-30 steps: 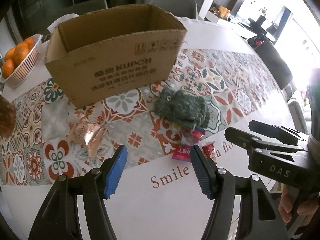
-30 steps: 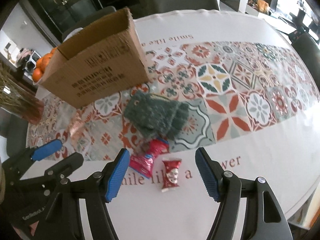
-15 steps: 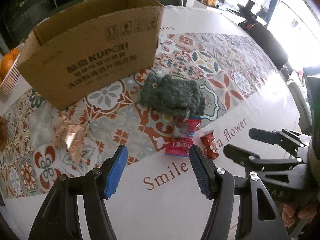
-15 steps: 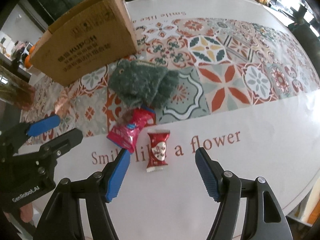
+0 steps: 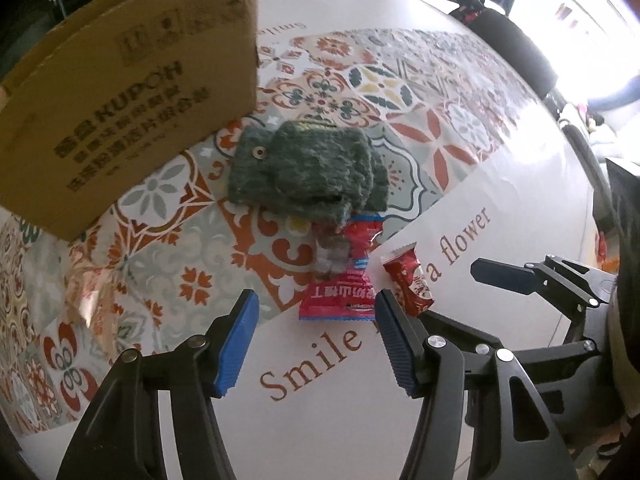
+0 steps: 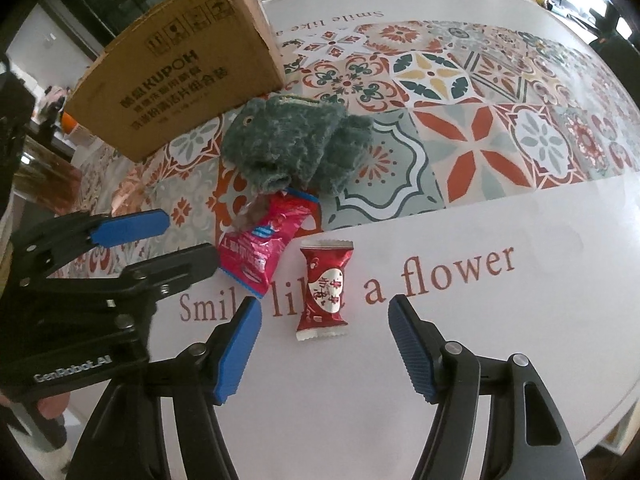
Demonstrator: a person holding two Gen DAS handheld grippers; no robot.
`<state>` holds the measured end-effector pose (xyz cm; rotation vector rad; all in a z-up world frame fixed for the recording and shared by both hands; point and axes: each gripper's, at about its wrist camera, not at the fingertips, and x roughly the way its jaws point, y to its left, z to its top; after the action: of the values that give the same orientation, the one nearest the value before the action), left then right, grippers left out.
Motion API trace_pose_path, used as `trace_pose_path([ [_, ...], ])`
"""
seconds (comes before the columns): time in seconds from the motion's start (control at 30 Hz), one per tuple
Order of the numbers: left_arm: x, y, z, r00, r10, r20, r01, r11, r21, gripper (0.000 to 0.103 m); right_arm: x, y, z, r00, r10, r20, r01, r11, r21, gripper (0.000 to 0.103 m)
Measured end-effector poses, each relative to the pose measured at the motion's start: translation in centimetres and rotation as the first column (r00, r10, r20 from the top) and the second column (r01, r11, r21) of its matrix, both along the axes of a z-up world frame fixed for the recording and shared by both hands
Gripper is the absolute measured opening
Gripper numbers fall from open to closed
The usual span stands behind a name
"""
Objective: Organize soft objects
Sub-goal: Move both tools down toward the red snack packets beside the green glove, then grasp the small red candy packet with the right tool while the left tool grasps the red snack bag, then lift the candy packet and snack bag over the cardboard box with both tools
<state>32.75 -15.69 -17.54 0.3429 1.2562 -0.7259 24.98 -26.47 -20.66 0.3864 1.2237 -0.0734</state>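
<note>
A fuzzy dark green knitted glove (image 5: 304, 168) (image 6: 292, 144) lies in front of an open cardboard box (image 5: 120, 92) (image 6: 180, 76). A pink snack packet (image 5: 340, 280) (image 6: 264, 252) touches the glove's near edge. Beside it lies a small red candy (image 5: 408, 280) (image 6: 324, 288). My left gripper (image 5: 314, 320) (image 6: 190, 238) points down at the pink packet, which lies just ahead of its tips; its jaws are closing and the pads touch nothing. My right gripper (image 6: 323, 316) (image 5: 452, 294) hovers over the red candy, which sits between its tips untouched, jaws closing slightly.
The round table (image 5: 500, 184) carries a patterned tile cloth with printed lettering. A crinkled clear wrapper (image 5: 84, 300) lies left of the packets. The table's edge (image 6: 600, 412) curves close on the right. Dark chairs (image 5: 520, 40) stand beyond the far side.
Both grippers have come down and closer to the packets, which now look larger. The left jaws have narrowed. The box's rim has slid out of the top of the left view.
</note>
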Motion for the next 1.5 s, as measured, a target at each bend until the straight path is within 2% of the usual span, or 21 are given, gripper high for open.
trace_pose_path([
  [0.27, 0.4, -1.6, -1.6, 0.999, -0.034, -0.033, 0.034, 0.999, 0.014, 0.055, 0.0, -0.4, -1.3, 1.000, -0.024, 0.020, 0.023, 0.999, 0.025, 0.062],
  [0.57, 1.3, -3.0, -3.2, 0.997, -0.019, -0.081, 0.020, 1.000, 0.015, 0.050, 0.6, -0.8, -2.6, 0.999, -0.034, 0.024, 0.034, 0.999, 0.018, 0.054],
  [0.87, 2.0, -3.7, -5.0, 0.993, 0.007, -0.122, -0.002, 0.999, 0.038, 0.046, 1.4, -0.1, -3.2, 1.000, -0.006, 0.016, 0.007, 1.000, -0.029, 0.041],
  [0.93, 2.1, -3.9, -5.1, 0.992, 0.010, -0.127, -0.005, 0.999, 0.036, 0.043, 1.5, 0.0, -3.1, 1.000, 0.001, 0.020, 0.000, 0.999, -0.038, 0.037],
  [1.0, 2.1, -4.0, -5.1, 0.993, 0.009, -0.121, -0.004, 0.999, 0.036, 0.041, 1.6, 0.2, -3.2, 1.000, 0.013, 0.022, -0.012, 0.998, -0.054, 0.028],
  [1.1, 2.0, -4.0, -5.1, 0.993, 0.012, -0.118, -0.009, 1.000, 0.025, 0.037, 1.4, 0.2, -3.1, 0.999, 0.021, 0.025, -0.019, 0.998, -0.057, 0.026],
  [1.5, 0.7, -1.1, -4.8, 0.993, 0.046, -0.108, -0.047, 0.999, -0.003, 0.035, 0.5, 0.4, -2.0, 0.998, 0.030, 0.049, -0.026, 0.997, -0.070, 0.026],
])
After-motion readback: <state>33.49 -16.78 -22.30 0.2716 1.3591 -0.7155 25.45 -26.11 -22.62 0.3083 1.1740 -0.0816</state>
